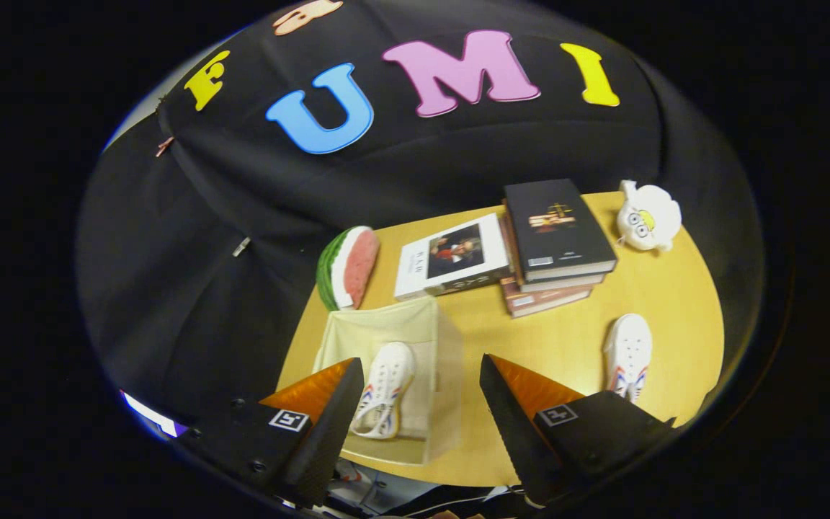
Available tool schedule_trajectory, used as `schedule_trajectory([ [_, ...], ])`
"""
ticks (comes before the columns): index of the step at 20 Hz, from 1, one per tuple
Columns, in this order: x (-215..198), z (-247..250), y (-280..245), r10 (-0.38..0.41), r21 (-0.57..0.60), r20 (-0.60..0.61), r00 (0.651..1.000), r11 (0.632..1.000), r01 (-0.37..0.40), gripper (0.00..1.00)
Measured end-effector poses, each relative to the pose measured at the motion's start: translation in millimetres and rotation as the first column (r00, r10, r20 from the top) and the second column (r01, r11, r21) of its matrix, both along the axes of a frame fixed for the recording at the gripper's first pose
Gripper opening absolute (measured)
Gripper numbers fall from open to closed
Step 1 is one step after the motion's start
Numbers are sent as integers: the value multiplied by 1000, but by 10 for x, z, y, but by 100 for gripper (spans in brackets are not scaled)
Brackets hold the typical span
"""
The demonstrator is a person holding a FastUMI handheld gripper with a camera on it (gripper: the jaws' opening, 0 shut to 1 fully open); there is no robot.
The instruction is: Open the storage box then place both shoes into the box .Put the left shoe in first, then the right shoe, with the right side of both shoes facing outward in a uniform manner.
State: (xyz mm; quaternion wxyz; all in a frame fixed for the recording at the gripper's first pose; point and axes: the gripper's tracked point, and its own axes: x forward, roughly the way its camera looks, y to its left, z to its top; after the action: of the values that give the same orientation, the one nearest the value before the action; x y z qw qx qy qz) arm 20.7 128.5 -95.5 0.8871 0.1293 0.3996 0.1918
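Hand-held gripper (415, 425) at lower centre of the frame, fingers spread wide apart, gripping nothing, held above the near edge of the bench (566, 339).

Storage box (393, 375) lower centre-left, partly behind the left finger and reaching into the gap between the fingers. Translucent, pale walls, open at the top. One shoe (385, 389) inside the box, just beside the left fingertip: white, laced, red and blue markings along the side, toe pointing away from the gripper. Heel end close to the near wall of the box.

Second shoe (630, 357) lower right, lying on the bare bench well apart from the box, beyond and to the right of the right finger. Same white upper with red and blue side markings; heel end hidden behind the right finger body.

Beyond the box, centre-left: watermelon-slice toy (348, 267), near the far wall of the box. Centre: white-covered book (452, 257) lying flat. Just right of it: stack of books (555, 241), dark cover on top, reddish volume at the bottom. Upper right of the bench: white plush toy (648, 216), near the stack, not touching.
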Motion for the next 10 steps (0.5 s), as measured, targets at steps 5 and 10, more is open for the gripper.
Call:
schedule_trajectory([
  [5, 122, -202, -923, -96, -37, -33, 995, 995, 95, 99],
  [10, 201, -660, -1724, -187, -91, -89, 978, 980, 179, 99],
])
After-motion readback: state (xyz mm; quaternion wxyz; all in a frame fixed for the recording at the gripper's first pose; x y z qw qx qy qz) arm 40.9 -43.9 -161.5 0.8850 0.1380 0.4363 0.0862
